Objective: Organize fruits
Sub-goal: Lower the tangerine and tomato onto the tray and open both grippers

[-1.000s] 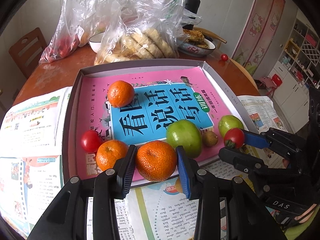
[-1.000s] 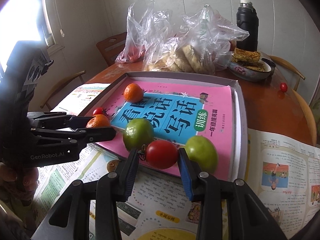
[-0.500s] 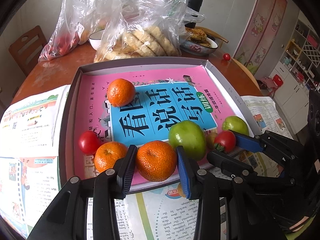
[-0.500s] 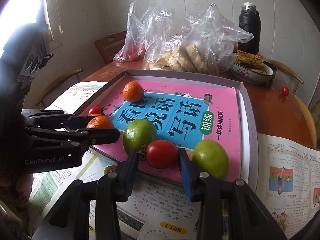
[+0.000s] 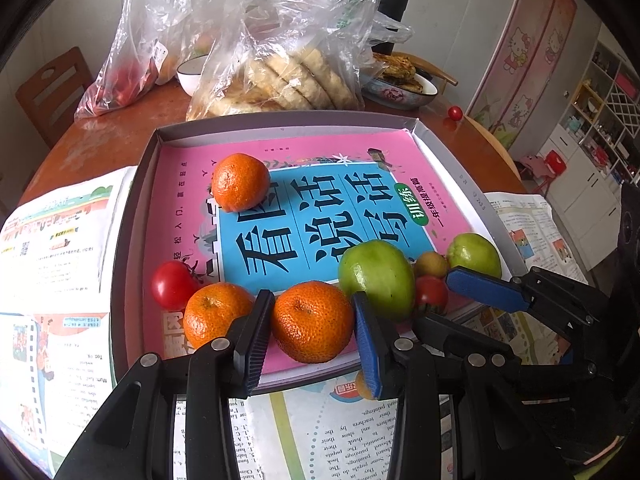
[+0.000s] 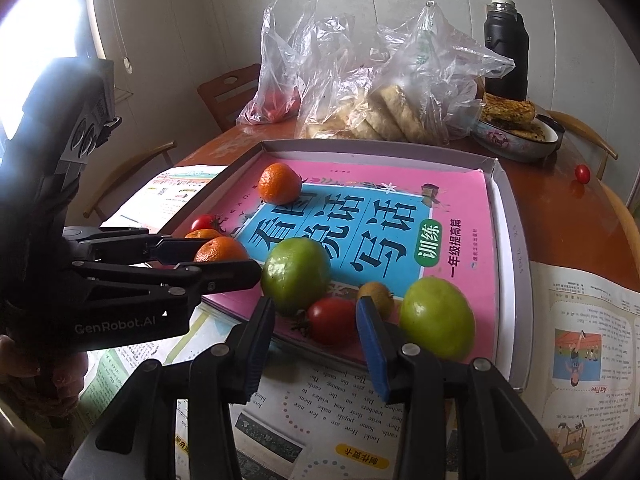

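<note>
A grey tray [image 5: 132, 216] lined with a pink book holds the fruit. My left gripper [image 5: 312, 332] is shut on an orange [image 5: 312, 320] at the tray's near edge, next to another orange [image 5: 216, 314] and a tomato [image 5: 172, 284]. A third orange [image 5: 240, 182] lies farther back. My right gripper [image 6: 316, 344] is open around a red tomato [image 6: 332, 320] that rests on the book, with a gap at its left pad. That tomato sits between two green apples [image 6: 296, 276] [image 6: 436, 316], near a small brown fruit [image 6: 376, 294].
Behind the tray stand plastic bags of bread [image 5: 280, 80] and of red fruit [image 5: 120, 84], a bowl of flatbread [image 5: 400, 80] and a black flask [image 5: 394, 4]. A cherry tomato [image 5: 455, 113] lies on the brown table. Printed pages [image 5: 52, 240] flank the tray.
The right gripper carried the tomato left to the big green apple, set it on the book and eased its pads off. The left gripper kept still with its orange.
</note>
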{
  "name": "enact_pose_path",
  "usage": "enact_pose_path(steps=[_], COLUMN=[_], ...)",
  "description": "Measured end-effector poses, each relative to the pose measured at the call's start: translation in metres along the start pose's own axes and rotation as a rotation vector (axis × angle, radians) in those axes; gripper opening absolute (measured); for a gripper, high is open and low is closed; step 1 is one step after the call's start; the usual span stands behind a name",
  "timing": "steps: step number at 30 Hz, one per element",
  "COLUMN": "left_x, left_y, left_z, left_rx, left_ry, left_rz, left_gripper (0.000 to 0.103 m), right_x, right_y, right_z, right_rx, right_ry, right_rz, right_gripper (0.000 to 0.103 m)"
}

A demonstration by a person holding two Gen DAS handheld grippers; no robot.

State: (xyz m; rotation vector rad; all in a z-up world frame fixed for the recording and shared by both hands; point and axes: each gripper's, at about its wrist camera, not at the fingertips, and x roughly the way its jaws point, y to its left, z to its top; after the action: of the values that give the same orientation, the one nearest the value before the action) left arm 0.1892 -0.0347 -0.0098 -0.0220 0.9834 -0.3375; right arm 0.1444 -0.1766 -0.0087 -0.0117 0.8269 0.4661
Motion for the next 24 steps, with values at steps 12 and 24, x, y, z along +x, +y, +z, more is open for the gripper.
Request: enact_pose_path(steps=[12, 24], left_x=[-0.0009, -0.0013], left_y=[0.0011, 0.0016], left_z=[-0.0004, -0.0014], left_rx=[-0.018, -0.027], left_ry=[-0.006, -0.004], left_rz=[0.000, -0.004], left_gripper=[0.041, 0.044], right_x=[-0.0099, -0.0097], right_y=[-0.0058, -0.0016], right_z=[-0.0063, -0.0066], right_rx=[0.020, 0.012], right_ry=[-0.012, -0.008], right_rz=[-0.046, -0.048], right_gripper=[0.049, 0.050])
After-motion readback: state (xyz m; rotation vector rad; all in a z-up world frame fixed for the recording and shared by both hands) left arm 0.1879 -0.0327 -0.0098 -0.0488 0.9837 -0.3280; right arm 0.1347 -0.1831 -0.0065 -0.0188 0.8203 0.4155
